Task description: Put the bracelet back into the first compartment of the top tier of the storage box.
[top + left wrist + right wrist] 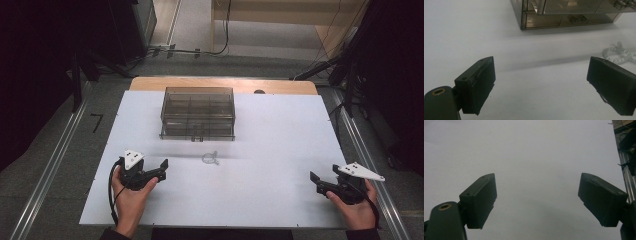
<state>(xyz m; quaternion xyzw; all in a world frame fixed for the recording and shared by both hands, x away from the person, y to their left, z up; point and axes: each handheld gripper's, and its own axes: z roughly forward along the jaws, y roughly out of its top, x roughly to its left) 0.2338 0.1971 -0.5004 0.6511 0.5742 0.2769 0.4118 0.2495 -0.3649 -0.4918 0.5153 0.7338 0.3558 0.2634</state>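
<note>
A smoky see-through drawer box (pixel 197 112) stands on the white table sheet (pixel 280 140), toward the back. In front of it lies a small clear bead bracelet (pixel 211 158). My left gripper (pixel 162 170) rests near the front left, open and empty, pointing right toward the bracelet. In the left gripper view the jaws stand wide apart (pixel 541 61), with the bracelet (pixel 617 53) just beyond the right jaw and the box (pixel 569 15) farther off. My right gripper (pixel 316 183) sits at the front right, open and empty; its view (pixel 537 176) looks across bare white sheet.
A wooden table edge (pixel 225 83) shows behind the sheet. Metal rails (pixel 50 170) run along the floor on both sides; one rail (pixel 627 175) shows in the right gripper view. Black stands and cables (pixel 200 50) lie beyond the table.
</note>
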